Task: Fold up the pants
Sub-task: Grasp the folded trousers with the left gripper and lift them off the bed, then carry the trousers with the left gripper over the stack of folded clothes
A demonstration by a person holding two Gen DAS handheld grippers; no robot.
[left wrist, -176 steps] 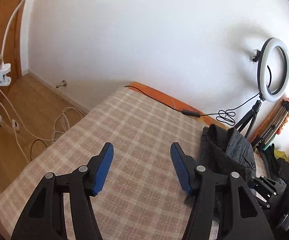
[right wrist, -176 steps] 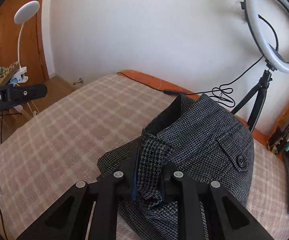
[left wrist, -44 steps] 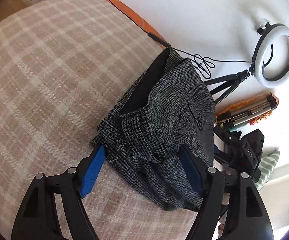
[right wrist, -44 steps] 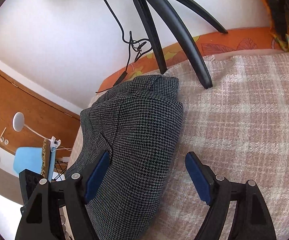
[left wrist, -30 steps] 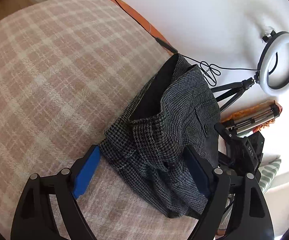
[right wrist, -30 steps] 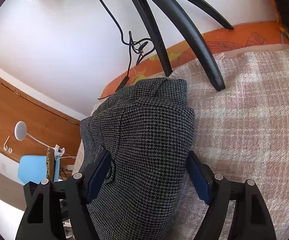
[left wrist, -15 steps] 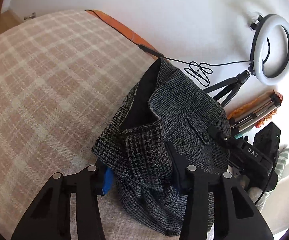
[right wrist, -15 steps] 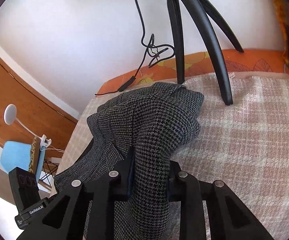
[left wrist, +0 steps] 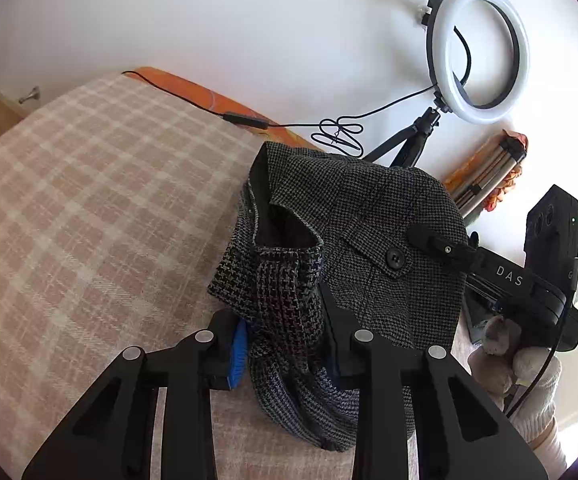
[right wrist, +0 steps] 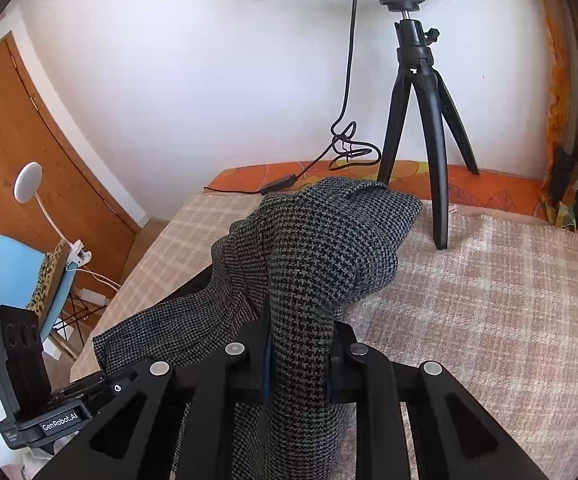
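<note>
Grey houndstooth pants [left wrist: 369, 232] lie bunched on the plaid bed cover, with a buttoned pocket flap facing up. My left gripper [left wrist: 285, 344] is shut on a fold of the pants near their waist edge. My right gripper [right wrist: 299, 356] is shut on another thick fold of the pants [right wrist: 321, 248] and holds it raised off the bed. The right gripper's body shows at the right of the left wrist view [left wrist: 501, 276]. The cloth hides both grippers' fingertips.
A pink plaid cover [left wrist: 89, 208] spreads left of the pants. A ring light [left wrist: 477, 52] on a black tripod [right wrist: 421, 128] stands by the white wall, its cable trailing along the orange bed edge [right wrist: 489, 188]. A blue chair [right wrist: 13, 272] and a wooden door are at left.
Both grippers were open around the pants a second ago. They have closed on folds of the cloth and lifted them a little.
</note>
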